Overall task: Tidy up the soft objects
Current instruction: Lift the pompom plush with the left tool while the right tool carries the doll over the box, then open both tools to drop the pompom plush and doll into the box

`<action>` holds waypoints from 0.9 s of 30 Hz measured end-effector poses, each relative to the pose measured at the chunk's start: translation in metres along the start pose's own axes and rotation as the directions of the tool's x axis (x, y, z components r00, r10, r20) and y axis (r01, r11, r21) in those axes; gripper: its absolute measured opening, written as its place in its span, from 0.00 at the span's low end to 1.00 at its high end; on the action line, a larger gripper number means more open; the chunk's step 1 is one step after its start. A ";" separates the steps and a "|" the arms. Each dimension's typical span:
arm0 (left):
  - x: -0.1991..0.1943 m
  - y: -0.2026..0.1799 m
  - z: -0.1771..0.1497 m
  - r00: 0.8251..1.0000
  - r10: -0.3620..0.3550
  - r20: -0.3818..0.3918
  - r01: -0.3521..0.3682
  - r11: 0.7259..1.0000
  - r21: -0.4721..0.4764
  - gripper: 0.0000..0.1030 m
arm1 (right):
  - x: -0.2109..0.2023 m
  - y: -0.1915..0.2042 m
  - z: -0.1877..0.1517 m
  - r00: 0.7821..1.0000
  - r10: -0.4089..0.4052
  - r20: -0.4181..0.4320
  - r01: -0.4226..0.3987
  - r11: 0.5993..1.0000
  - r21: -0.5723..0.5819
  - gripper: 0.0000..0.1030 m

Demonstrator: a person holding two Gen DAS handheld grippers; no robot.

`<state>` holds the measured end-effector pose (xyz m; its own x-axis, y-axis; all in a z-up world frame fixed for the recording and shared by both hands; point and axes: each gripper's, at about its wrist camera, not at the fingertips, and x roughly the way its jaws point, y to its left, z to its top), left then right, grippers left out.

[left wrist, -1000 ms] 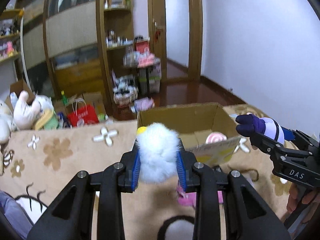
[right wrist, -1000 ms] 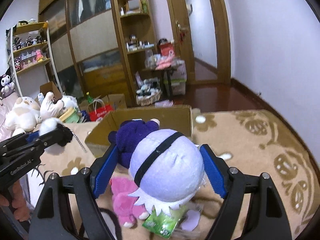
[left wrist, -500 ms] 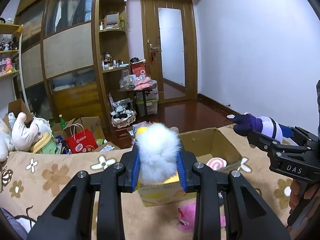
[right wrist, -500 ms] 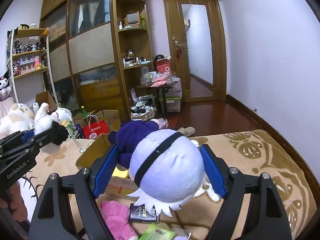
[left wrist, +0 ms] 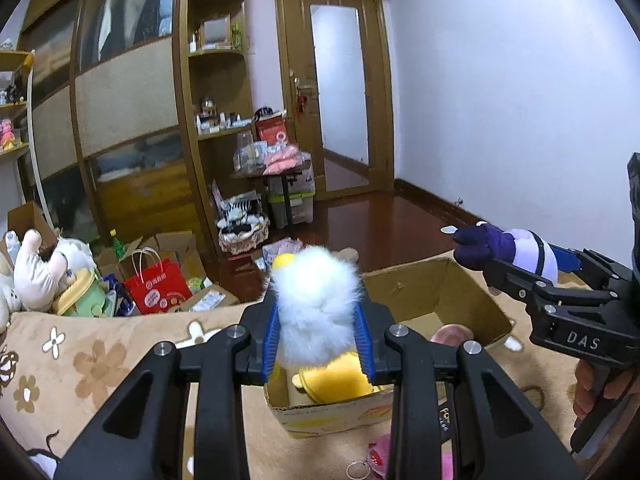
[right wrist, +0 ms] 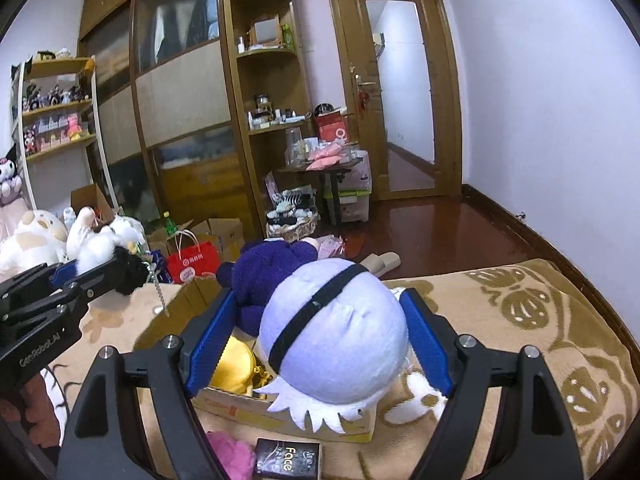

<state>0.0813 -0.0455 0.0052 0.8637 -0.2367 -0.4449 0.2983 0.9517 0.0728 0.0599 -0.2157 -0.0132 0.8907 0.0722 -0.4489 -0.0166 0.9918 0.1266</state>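
My left gripper is shut on a white fluffy toy with a yellow tip, held above the near left corner of an open cardboard box. My right gripper is shut on a lavender and purple plush doll, held over the box. A yellow plush lies inside the box, also seen in the right wrist view, with a pink round item. Each gripper shows in the other's view: the right one, the left one.
The box stands on a beige flowered blanket. A pink plush, a black "Face" packet and a keyring lie in front of it. Plush toys, a red bag, shelves and a door lie beyond.
Both grippers have risen and moved forward over the box with their toys. The view now looks down into the box and the yellow plush inside shows.
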 end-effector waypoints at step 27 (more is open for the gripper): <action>0.067 0.003 -0.038 0.970 -0.027 -0.241 0.015 0.999 -0.050 0.58 | 0.062 0.002 -0.028 0.987 0.063 -0.150 -0.062 0.998 0.012 0.87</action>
<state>0.1241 -0.0513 -0.0585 0.7324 -0.2081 -0.6483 0.2906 0.9566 0.0212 0.1025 -0.2067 -0.0653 0.8096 0.1499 -0.5675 -0.0664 0.9840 0.1652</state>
